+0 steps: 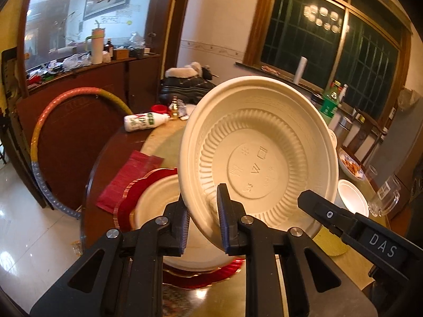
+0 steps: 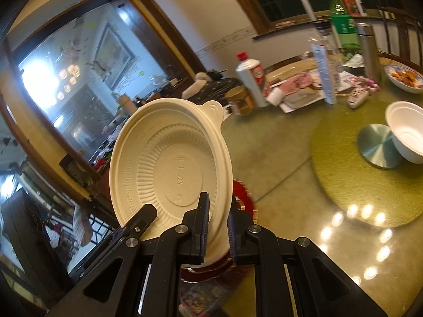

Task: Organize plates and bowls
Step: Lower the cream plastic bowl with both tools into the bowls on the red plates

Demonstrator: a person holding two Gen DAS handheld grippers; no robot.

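A cream ribbed plate [image 1: 259, 142] [image 2: 169, 153] with a small tab handle is lifted and tilted nearly on edge, its underside facing both cameras. My left gripper [image 1: 202, 198] is shut on its lower rim. My right gripper [image 2: 219, 200] is shut on the opposite part of the same rim; one of its fingers [image 1: 314, 203] shows in the left wrist view. Below, a second cream plate [image 1: 156, 200] lies on a red scalloped plate [image 1: 132, 192]. A white bowl [image 1: 351, 195] [image 2: 407, 129] stands on the round turntable [image 2: 357, 192].
A white bottle [image 1: 145, 121] lies on the table beyond a red packet [image 1: 127, 179]. A green bottle [image 2: 341, 21], a white liquor bottle [image 2: 251, 76], a dish of food [image 2: 404, 76], a metal disc [image 2: 375, 145] and a clear cup [image 1: 383, 198] crowd the far side. A hoop [image 1: 39, 142] leans at left.
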